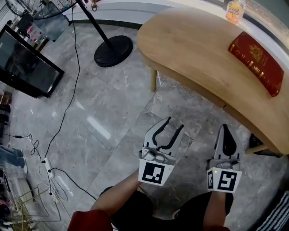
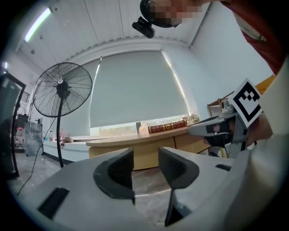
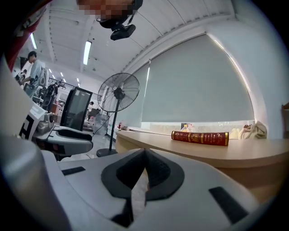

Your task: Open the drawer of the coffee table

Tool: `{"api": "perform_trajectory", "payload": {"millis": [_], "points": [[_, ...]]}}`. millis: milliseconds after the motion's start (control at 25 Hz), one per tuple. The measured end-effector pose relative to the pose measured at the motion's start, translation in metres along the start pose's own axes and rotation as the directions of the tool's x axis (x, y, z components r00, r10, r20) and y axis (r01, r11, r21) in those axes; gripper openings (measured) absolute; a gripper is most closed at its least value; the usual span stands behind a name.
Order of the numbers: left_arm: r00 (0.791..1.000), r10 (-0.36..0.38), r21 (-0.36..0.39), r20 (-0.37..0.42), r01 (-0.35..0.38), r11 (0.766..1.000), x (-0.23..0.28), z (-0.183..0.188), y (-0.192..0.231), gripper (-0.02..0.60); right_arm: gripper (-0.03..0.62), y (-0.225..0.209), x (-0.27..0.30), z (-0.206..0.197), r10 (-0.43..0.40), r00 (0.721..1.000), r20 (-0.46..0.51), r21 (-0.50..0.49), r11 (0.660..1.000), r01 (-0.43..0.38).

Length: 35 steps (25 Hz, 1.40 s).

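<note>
The light wooden coffee table [image 1: 194, 49] fills the upper right of the head view. In the left gripper view its front panel [image 2: 188, 140] shows a vertical seam; I see no drawer handle. Both grippers hang above the floor in front of the table's near edge, pointing level at it and touching nothing. My left gripper [image 1: 176, 123] [image 2: 145, 155] is open with an empty gap. My right gripper [image 1: 226, 129] [image 3: 145, 152] is shut on nothing, its pads meeting. It also shows at the right of the left gripper view.
A red book [image 1: 257, 61] and a small orange carton [image 1: 234, 11] lie on the tabletop. A standing fan's round base [image 1: 113, 50] sits left of the table, with a black screen [image 1: 27, 67] further left. Cables and a power strip [image 1: 47, 166] trail over the grey tiled floor.
</note>
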<state>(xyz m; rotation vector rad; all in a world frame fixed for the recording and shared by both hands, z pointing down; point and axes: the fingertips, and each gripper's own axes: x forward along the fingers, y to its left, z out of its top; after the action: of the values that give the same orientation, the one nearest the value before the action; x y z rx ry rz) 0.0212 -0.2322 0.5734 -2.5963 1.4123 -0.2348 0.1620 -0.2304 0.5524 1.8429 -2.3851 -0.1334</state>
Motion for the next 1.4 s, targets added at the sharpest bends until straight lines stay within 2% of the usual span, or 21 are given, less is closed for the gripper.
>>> {"api": "perform_trajectory", "payload": {"millis": [160,480,600,720,840,1000,1400], "points": [[1.000,0.009,-0.023,0.009,-0.009,1.000,0.001,0.000,0.006,0.169,-0.003,0.007,0.004,-0.003,0.016,1.000,-0.010,-0.026,1.000,-0.016],[1.000,0.008,0.001,-0.005,-0.008,1.000,0.008,-0.009,0.005,0.169,-0.003,0.022,0.005,-0.008,0.032,0.999,-0.025,-0.011,0.999,-0.032],[1.000,0.019,-0.021,0.004,-0.019,1.000,0.010,-0.010,0.006,0.169,-0.003,0.017,0.003,-0.007,0.028,0.999,-0.023,0.010,1.000,-0.028],[0.999,0.034,-0.039,0.014,-0.033,0.999,0.013,-0.013,0.005,0.169,-0.003,0.012,0.000,-0.004,0.040,0.999,-0.012,-0.026,0.999,-0.040],[0.999,0.051,-0.096,-0.009,-0.052,0.994,0.017,-0.024,0.001,0.169,-0.003,0.011,-0.003,-0.004,0.038,0.999,-0.008,-0.017,0.999,-0.038],[0.999,0.032,-0.175,-0.025,-0.036,0.984,0.032,-0.036,-0.006,0.169,-0.003,0.009,-0.013,0.006,0.051,0.999,0.012,-0.001,0.999,-0.051],[0.998,0.037,-0.342,-0.053,-0.053,0.938,0.090,-0.084,0.001,0.169,-0.003,0.003,-0.048,0.025,0.052,0.996,0.069,0.093,0.994,-0.058]]}}
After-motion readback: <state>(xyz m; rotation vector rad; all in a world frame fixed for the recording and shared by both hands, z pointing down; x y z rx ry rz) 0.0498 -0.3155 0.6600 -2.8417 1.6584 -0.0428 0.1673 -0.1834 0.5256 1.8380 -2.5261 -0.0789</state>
